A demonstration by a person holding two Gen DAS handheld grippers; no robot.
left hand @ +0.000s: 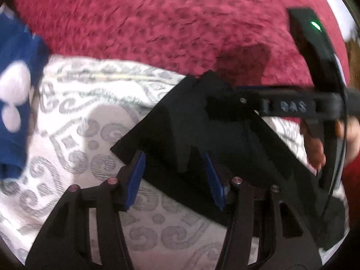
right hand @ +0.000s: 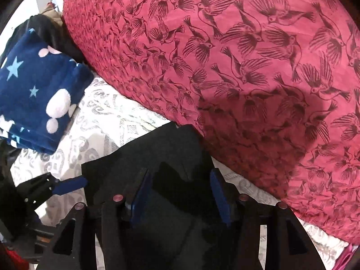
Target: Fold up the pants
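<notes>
The black pants (right hand: 157, 175) lie folded on the white sheet with grey swirls (right hand: 108, 117), their far edge touching the red cover printed with dark birds (right hand: 247, 56). In the left wrist view the pants (left hand: 180, 130) show as a dark block with a sharp corner pointing left, lying on the sheet (left hand: 90, 123) just below the red cover (left hand: 157, 22), which is blurred here. The left gripper (left hand: 177, 180) hangs over the near part of the pants with its blue pads (left hand: 137, 180) set well apart; cloth lies between them, yet the pads do not press on it. The right gripper (right hand: 182, 198) stands the same way, its blue pads (right hand: 141, 198) spread with dark cloth between them and no visible clamp; whether the tips touch the fabric I cannot tell. From the right wrist view the left gripper's blue fingertip (right hand: 69, 185) reaches the left edge of the pants. From the left wrist view the right gripper's black body (left hand: 292, 105) crosses above the pants, a hand (left hand: 315, 144) gripping it, a green light on top. A folded blue blanket with stars and white shapes (right hand: 38, 90) lies on the sheet to the left, apart from the pants.
</notes>
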